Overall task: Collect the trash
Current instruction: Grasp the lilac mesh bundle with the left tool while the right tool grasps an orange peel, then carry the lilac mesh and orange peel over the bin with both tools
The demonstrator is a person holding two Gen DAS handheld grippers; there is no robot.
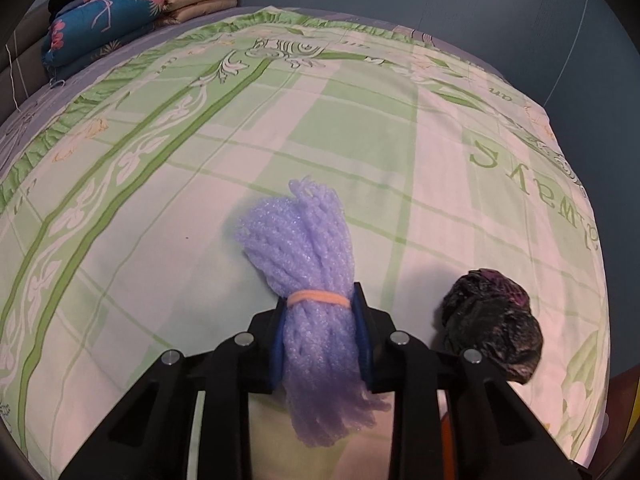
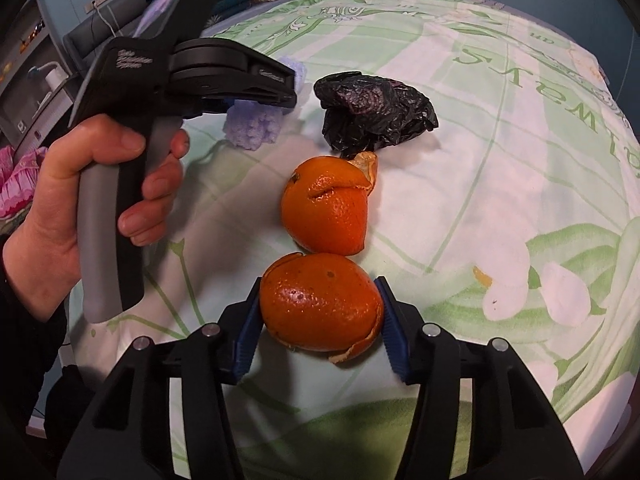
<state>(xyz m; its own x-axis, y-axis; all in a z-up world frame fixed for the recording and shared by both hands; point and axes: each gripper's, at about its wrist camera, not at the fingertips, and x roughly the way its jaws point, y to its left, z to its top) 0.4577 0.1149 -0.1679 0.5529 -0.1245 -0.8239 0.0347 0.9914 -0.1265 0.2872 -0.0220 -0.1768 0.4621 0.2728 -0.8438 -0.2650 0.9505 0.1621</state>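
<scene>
Where the left wrist view looks down along its fingers, the left gripper (image 1: 323, 334) is clamped on a bundle of lilac foam netting (image 1: 310, 280), blue pads pressed into both sides just below a peach elastic band (image 1: 319, 299) that ties the bundle. Netting fans out beyond the fingertips onto the bedsheet (image 1: 200, 168), green-and-white check w/ leaf print; frayed lower ends hang back toward the camera. Crumpled black plastic bag (image 1: 494, 326) lies on the sheet to the right of the gripper, near but apart from it. Folded quilts (image 1: 120, 16) stacked at far left corner of the bed, against a blue wall.

Right wrist view: right gripper (image 2: 322, 330) has its blue pads against either side of an orange peel shell (image 2: 320, 300), near-whole, torn edge curling at lower right. Left pad touches the peel; right pad looks to touch as well. Peel rests on the sheet, not lifted as far as can be told. Second orange peel (image 2: 326, 208) sits just beyond the first, touching or nearly so, w/ a loose strip at its top. Black bag (image 2: 374, 110) lies further on, just beyond that peel. Left hand (image 2: 92, 192) wraps the grey handle of the other gripper at upper left; lilac netting (image 2: 256, 124) shows beneath its body. Small peel scrap (image 2: 482, 276) lies alone on the sheet at right, well apart from the rest.
</scene>
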